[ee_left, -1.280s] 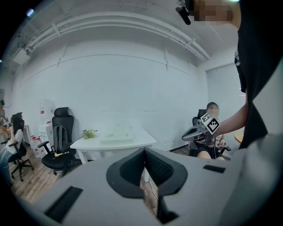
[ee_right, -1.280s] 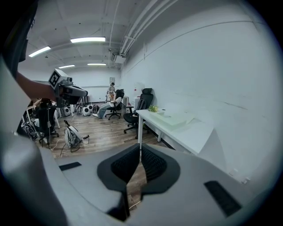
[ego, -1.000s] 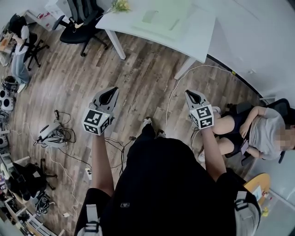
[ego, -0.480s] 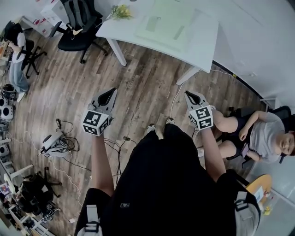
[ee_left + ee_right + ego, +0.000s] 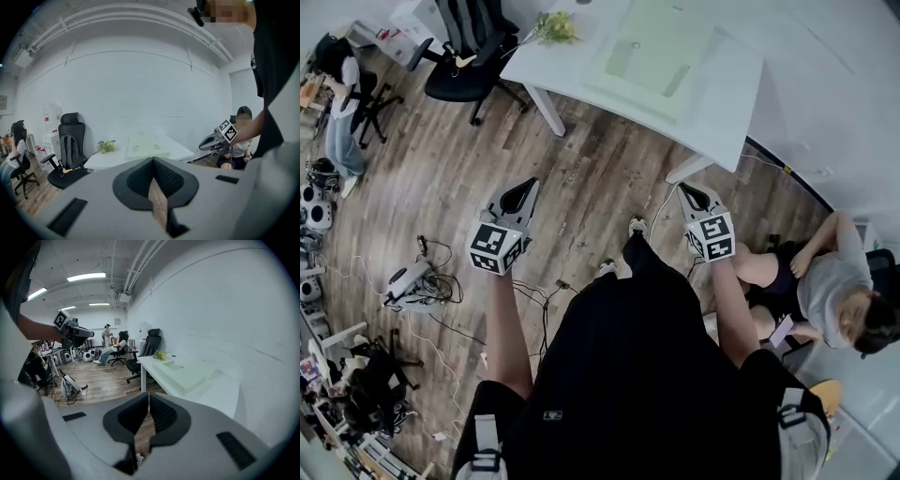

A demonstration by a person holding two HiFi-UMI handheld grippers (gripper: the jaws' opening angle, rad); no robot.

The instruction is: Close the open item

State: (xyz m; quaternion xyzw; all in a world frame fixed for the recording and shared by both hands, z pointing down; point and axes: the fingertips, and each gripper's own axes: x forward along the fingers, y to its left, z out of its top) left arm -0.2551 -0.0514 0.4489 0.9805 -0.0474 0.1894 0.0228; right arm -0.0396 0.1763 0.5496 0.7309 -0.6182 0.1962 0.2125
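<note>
Facing table [image 5: 724,111] across open floor [image 5: 600,173], left hand-held gripper [image 5: 527,187], right hand-held gripper [image 5: 685,189]: closed, empty.

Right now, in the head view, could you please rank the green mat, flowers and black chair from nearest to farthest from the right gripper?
1. green mat, on the table ahead.
2. flowers, table's far left corner.
3. black chair, beyond, further left.

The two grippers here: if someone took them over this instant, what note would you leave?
Left gripper: shut, empty.
Right gripper: shut, empty.
Both are held over the wooden floor, short of the white table ahead, which carries a pale green mat and a plant.
Which item is open I cannot tell.
Done: nothing.
To do: reach the table, find the open item, close it.
</note>
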